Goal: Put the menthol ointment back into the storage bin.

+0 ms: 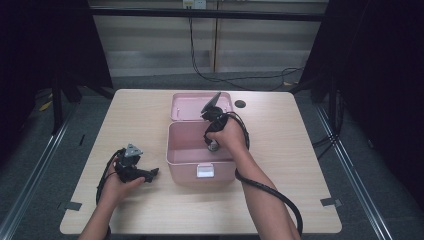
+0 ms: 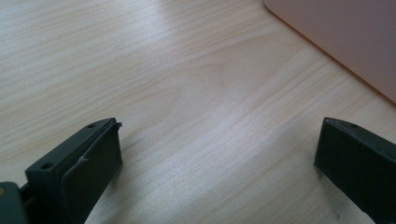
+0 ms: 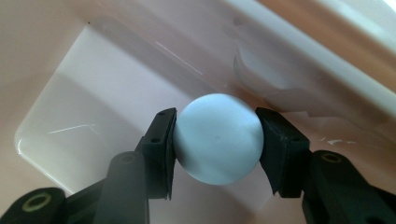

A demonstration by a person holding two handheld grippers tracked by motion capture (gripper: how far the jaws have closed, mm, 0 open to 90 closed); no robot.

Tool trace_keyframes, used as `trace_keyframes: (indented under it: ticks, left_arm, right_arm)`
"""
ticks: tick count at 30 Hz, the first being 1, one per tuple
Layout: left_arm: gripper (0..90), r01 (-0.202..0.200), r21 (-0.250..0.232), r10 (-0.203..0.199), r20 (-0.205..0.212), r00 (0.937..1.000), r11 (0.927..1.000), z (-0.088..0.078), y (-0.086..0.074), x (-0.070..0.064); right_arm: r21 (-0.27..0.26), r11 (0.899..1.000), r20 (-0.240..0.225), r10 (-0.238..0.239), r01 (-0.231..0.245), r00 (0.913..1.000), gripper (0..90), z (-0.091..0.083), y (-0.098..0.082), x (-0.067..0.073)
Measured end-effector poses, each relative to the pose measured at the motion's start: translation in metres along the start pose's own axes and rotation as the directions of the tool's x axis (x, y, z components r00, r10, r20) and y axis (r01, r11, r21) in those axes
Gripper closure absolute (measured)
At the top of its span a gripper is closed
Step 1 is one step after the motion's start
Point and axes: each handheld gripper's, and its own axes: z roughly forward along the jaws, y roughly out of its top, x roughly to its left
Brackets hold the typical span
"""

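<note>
A pink box [image 1: 185, 159] stands open at the middle of the table, its lid [image 1: 187, 106] folded back behind it. My right gripper [image 3: 215, 140] reaches down into the box [image 3: 70, 107] and is shut on a pale blue ball [image 3: 217, 139], both pads pressing its sides above the box floor. In the high view the right gripper [image 1: 214, 145] sits over the box's right half, with the hand covering it. My left gripper [image 1: 152, 173] rests on the table left of the box, jaws open and nothing between them. The left gripper [image 2: 219, 154] faces bare wood, the box's corner [image 2: 345, 37] ahead.
The light wooden table [image 1: 125, 120] has a small dark round spot [image 1: 240, 104] near the back right of the lid. Cables trail from both grippers, the right one looping to the front edge. Dark curtains and frame posts flank the table.
</note>
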Motion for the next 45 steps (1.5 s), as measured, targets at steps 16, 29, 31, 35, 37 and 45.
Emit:
trace_keyframes:
  ticks: [16, 29, 31, 35, 37, 45]
  left_arm:
    - [0.0, -0.005, 0.003, 0.005, 0.001, 1.0000, 1.0000, 0.000, 0.000, 0.000]
    - [0.0, -0.004, 0.003, 0.004, 0.001, 1.0000, 1.0000, 0.000, 0.000, 0.000]
    - [0.0, -0.003, 0.002, 0.003, 0.001, 1.0000, 1.0000, 0.000, 0.000, 0.000]
    - [0.0, -0.004, 0.002, 0.004, 0.001, 1.0000, 1.0000, 0.000, 0.000, 0.000]
    - [0.0, -0.004, 0.003, 0.004, 0.001, 1.0000, 1.0000, 0.000, 0.000, 0.000]
    - [0.0, -0.003, 0.001, 0.003, 0.000, 1.0000, 1.0000, 0.000, 0.000, 0.000]
  right_arm:
    - [0.005, 1.000, 0.011, -0.008, 0.008, 0.9999, 50.2, 0.007, 0.002, 0.004]
    - [0.011, 1.000, 0.008, -0.009, 0.009, 0.9999, 50.2, 0.012, 0.001, 0.006]
    - [0.008, 1.000, 0.006, -0.017, 0.017, 0.9998, 50.1, 0.013, 0.001, 0.007]
    - [0.010, 1.000, 0.010, -0.021, 0.021, 0.9997, 50.0, 0.014, 0.000, 0.007]
    - [0.010, 1.000, 0.006, -0.021, 0.021, 0.9998, 50.0, 0.015, 0.000, 0.007]
    - [0.014, 1.000, 0.008, -0.028, 0.028, 0.9996, 49.8, 0.016, 0.000, 0.008]
